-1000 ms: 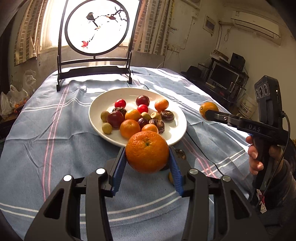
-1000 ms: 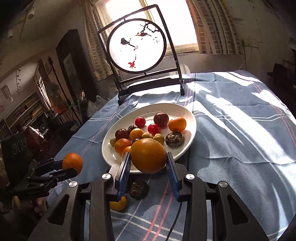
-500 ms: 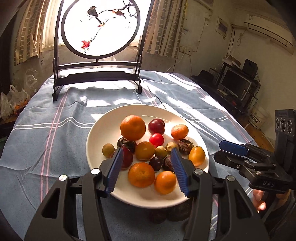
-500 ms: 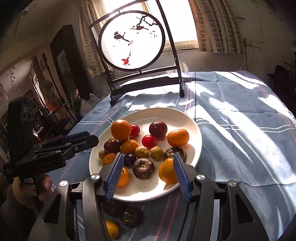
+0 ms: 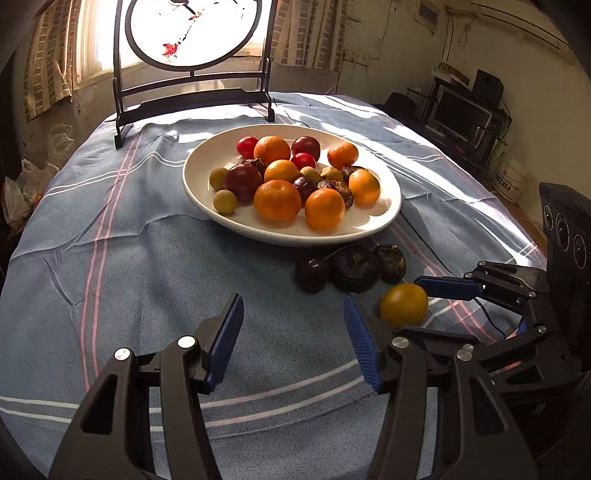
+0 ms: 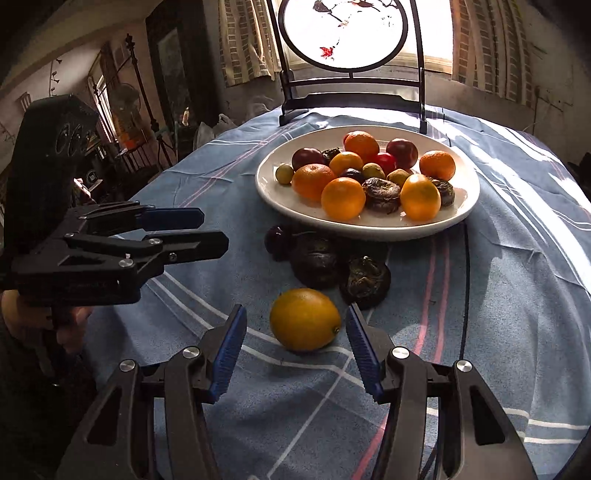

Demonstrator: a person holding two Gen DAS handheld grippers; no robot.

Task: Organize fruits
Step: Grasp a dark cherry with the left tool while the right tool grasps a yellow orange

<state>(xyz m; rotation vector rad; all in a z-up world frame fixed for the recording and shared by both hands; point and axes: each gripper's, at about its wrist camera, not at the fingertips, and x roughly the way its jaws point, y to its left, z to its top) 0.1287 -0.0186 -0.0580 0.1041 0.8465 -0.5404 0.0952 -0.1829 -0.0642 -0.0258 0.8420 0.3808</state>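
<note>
White ceramic plate (image 6: pixel 461 214) on the blue striped counter cloth (image 5: pixel 147 295): we count most fruit already gathered there. Outstanding: one yellow-orange citrus (image 6: pixel 304 319) between our right tool (image 6: pixel 295 347), jaws closing but apart; three dark wrinkled fruits (image 6: pixel 325 260) beside the plate. Left tool (image 5: pixel 293 341): apart, empty.

Strong backlight is admitted through the window (image 5: pixel 99 40), by which the round screen (image 5: pixel 192 29) is overexposed. Sunlit streaks and long shadows are cast across the tablecloth (image 5: pixel 129 240). Edges are bent and darkened by fisheye distortion.
</note>
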